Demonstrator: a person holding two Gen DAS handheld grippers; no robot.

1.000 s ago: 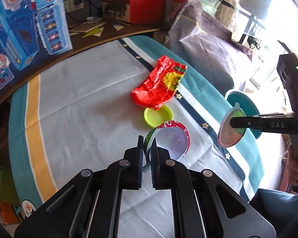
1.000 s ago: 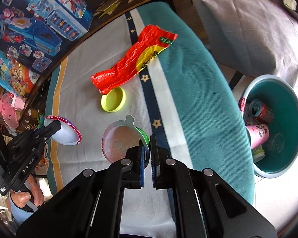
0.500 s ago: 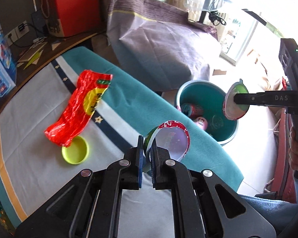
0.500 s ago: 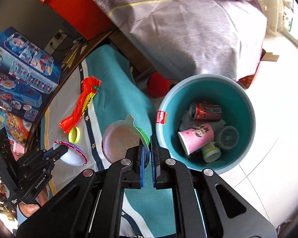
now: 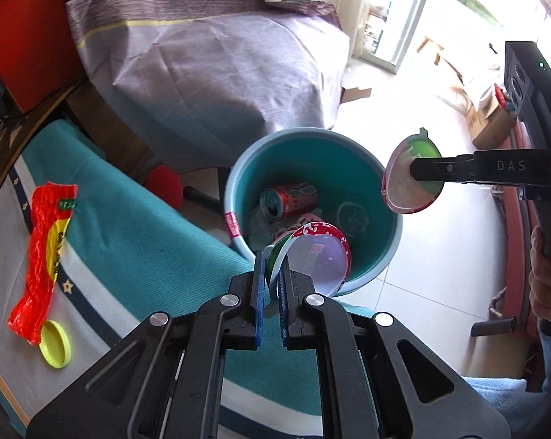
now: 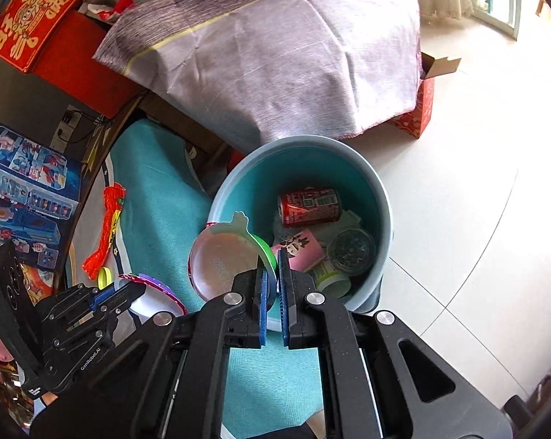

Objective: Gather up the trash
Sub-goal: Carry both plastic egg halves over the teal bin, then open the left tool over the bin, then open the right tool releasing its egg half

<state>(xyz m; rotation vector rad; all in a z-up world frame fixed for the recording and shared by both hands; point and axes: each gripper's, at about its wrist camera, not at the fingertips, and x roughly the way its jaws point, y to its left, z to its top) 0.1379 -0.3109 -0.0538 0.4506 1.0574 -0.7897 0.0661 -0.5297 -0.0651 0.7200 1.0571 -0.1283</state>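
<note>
My left gripper (image 5: 271, 269) is shut on the edge of a red-rimmed foil lid (image 5: 321, 252), which hangs over the near rim of the teal bin (image 5: 304, 135). To its right, the right gripper (image 5: 414, 168) holds a pink-and-green foil lid (image 5: 399, 194) above the bin's right rim. In the right wrist view, the right gripper (image 6: 271, 265) is shut on that lid (image 6: 220, 263) at the bin (image 6: 312, 142)'s left edge. The left gripper (image 6: 136, 291) sits lower left with its lid (image 6: 158, 298). A red wrapper (image 5: 43, 252) and a yellow-green cap (image 5: 55, 344) lie on the tablecloth.
The bin stands on the tiled floor beside the table's teal edge (image 5: 147, 219) and holds a red can (image 6: 308, 206), a pink cup (image 6: 301, 248) and other trash. Behind it is a bulky purple-covered shape (image 5: 209, 55). Toy boxes (image 6: 22, 190) stand at the table's far side.
Both grippers have swung from above the table to the bin beside it, each still carrying its lid. The wrapper and cap stayed on the cloth.
</note>
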